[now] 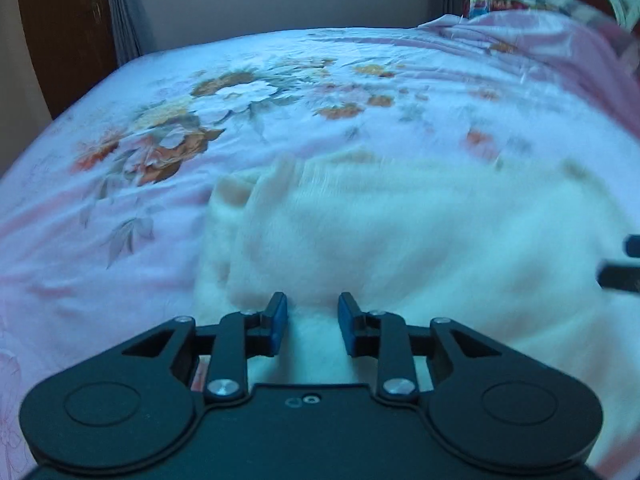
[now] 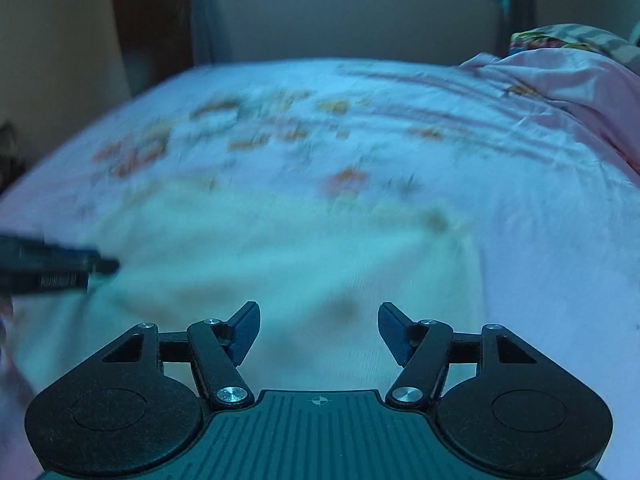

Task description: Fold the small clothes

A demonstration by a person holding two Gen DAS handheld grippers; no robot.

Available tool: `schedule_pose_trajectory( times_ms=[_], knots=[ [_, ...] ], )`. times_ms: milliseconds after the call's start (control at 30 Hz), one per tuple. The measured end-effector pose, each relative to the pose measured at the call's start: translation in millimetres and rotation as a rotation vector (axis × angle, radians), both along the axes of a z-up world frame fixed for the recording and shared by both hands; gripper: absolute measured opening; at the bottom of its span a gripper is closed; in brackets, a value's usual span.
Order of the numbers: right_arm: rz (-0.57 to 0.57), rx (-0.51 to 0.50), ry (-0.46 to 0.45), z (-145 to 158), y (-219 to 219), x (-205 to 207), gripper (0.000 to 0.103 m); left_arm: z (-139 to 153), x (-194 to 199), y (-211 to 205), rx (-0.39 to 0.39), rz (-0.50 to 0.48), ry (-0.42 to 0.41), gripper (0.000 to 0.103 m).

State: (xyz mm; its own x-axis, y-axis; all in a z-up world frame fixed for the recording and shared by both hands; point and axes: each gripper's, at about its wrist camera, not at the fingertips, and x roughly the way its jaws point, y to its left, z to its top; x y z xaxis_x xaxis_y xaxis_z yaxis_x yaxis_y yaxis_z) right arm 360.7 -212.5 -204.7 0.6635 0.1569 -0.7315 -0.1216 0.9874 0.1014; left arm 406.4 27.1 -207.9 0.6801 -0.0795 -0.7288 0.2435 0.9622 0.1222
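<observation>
One bed [image 1: 120,208] takes up the room, its floral sheet serving as the folding surface. On its near side lies one pale garment [image 1: 400,240], spread fairly flat, likely so its edges can be reached. A pink quilt [image 2: 580,92] is bunched at the far right, out of the way. Two tools hover over the cloth's near edge: the left tool [image 1: 313,322] and the right tool [image 2: 319,330], both released, gripping nothing.
</observation>
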Motion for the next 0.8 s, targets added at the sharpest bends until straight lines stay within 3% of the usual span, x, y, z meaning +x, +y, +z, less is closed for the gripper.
schedule_pose_trajectory(
  times_ms=[67, 167, 267, 333, 400, 467, 533, 567, 800],
  knots=[
    [0.009, -0.05, 0.024, -20.8, 1.1, -13.3, 0.065, 0.7, -1.8, 4.3, -0.008, 0.028, 0.003, 0.03],
    [-0.013, -0.057, 0.031, -11.4, -1.9, -19.8, 0.065, 19.4, -6.8, 18.3, -0.08, 0.081, 0.009, 0.029],
    [-0.025, -0.006, -0.042, 5.6, -1.0, -28.7, 0.065, 18.6, -17.0, 27.3, -0.027, 0.114, -0.029, 0.043],
    [-0.017, -0.011, 0.066, -12.8, 4.0, -24.2, 0.065, 7.1, -14.2, 37.2, -0.036, 0.144, 0.038, 0.045],
    [-0.02, -0.031, 0.042, -15.5, 6.3, -32.7, 0.065, 15.5, -19.1, 48.0, -0.093, 0.169, 0.033, 0.043],
    [-0.016, 0.031, 0.026, -5.7, 4.4, -37.1, 0.065, 24.2, -22.8, 56.5, -0.129, 0.182, 0.027, 0.048],
    [-0.041, 0.077, -0.006, 5.3, 2.0, -41.3, 0.065, 28.7, -22.7, 64.2, -0.139, 0.201, 0.032, 0.065],
    [-0.047, 0.096, -0.012, 8.8, 1.3, -41.6, 0.065, 30.1, -22.1, 68.6, -0.145, 0.217, 0.032, 0.069],
    [-0.062, 0.158, 0.018, 11.4, 3.0, -50.5, 0.065, 25.6, -21.3, 85.1, -0.21, 0.245, 0.119, 0.072]
  ],
)
